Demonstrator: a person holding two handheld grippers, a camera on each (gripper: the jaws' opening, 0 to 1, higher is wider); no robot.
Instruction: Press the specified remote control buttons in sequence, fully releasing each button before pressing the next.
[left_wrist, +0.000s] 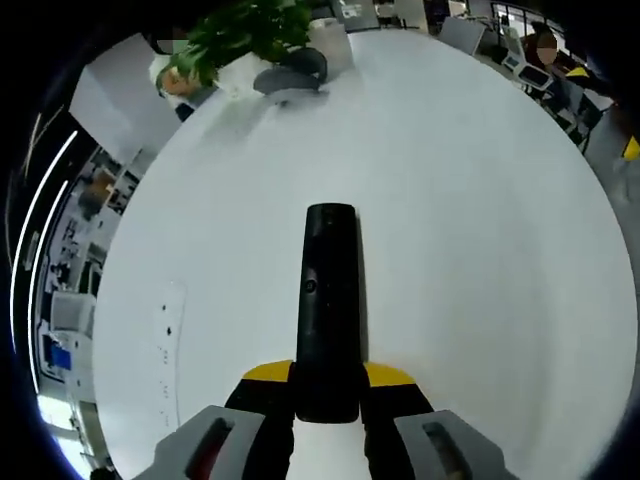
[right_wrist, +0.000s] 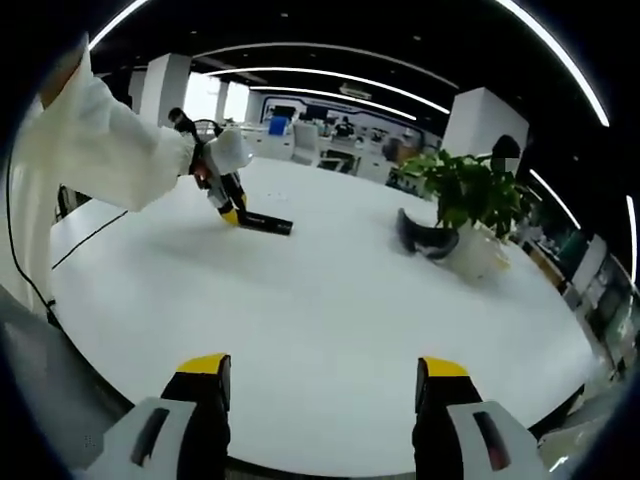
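Because the buttons have to be pressed by the other tool, the left gripper clamps the near end of the black remote control between its 2 yellow-tipped jaws, leaving the button face up and unobstructed. In the left gripper view the remote runs from the jaws at 6 o'clock toward 12 o'clock, its far end low over the white table; whether it touches the top cannot be told. In the right gripper view the same remote sits at about 11 o'clock, held at the table by the left gripper under a white sleeve.

The right gripper holds nothing, its 2 jaws spread wide, and it hangs at the near table edge, well apart from the remote. My reading is that no press is underway yet; the right tool would need to travel across the table first.

The table is round, white and mostly bare. A potted plant stands at 2 o'clock in the right gripper view, with a dark curved object just beside it. Around it lies an open office with white columns, desks and curved ceiling light strips.
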